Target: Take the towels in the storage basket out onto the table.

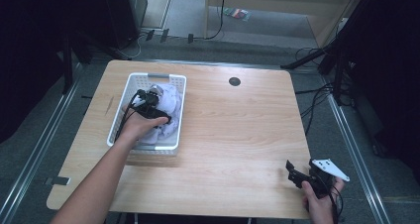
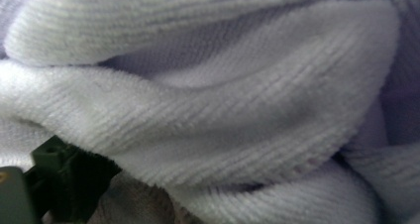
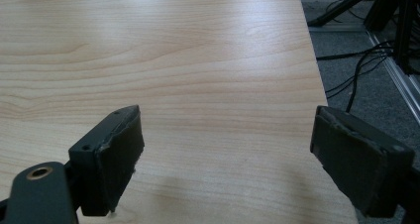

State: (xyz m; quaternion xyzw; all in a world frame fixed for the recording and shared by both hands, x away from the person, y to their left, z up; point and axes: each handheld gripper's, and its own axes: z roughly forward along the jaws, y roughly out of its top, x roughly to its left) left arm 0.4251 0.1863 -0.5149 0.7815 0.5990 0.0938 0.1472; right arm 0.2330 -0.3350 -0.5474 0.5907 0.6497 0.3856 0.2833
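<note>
A white plastic basket (image 1: pixel 128 91) stands on the left half of the wooden table (image 1: pixel 237 135) and holds a crumpled white towel (image 1: pixel 172 99). My left gripper (image 1: pixel 154 109) is down inside the basket, pushed into the towel. In the left gripper view the ribbed towel (image 2: pixel 223 120) lies right against the camera; one black finger (image 2: pixel 62 162) shows far out at the bottom left, and folds cover the other. My right gripper (image 1: pixel 293 172) rests at the table's front right corner. It stands open (image 3: pixel 228 149) over bare wood with nothing between its fingers.
A round black cable hole (image 1: pixel 234 81) sits near the table's back edge. The table's right edge (image 3: pixel 317 85) runs close beside my right gripper, with cables and stand legs (image 3: pixel 366 50) on the floor beyond. Metal rails flank the table.
</note>
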